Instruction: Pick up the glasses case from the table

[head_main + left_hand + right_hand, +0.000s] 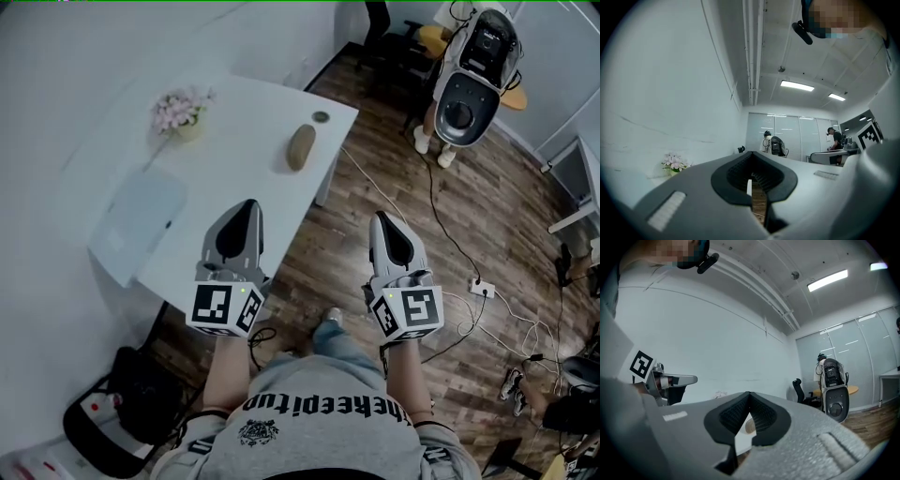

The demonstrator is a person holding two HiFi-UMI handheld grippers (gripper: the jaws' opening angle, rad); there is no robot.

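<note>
Left gripper [246, 206], right gripper [382, 219]: jaws together on both, nothing held.
Glasses case [301, 146] lies untouched on the white table [253, 108] near its far edge, well ahead of both tips. Step looks like the approach. Next: bring one gripper over the case, spread jaws, straddle its narrow width, clamp.

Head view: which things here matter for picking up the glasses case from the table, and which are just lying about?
For the job:
- glasses case
- table it lies on
- left gripper, shut, empty
- right gripper, shut, empty

Just lying about:
- flower pot
- pale flat pad
- small round disc
- power strip on the floor
</note>
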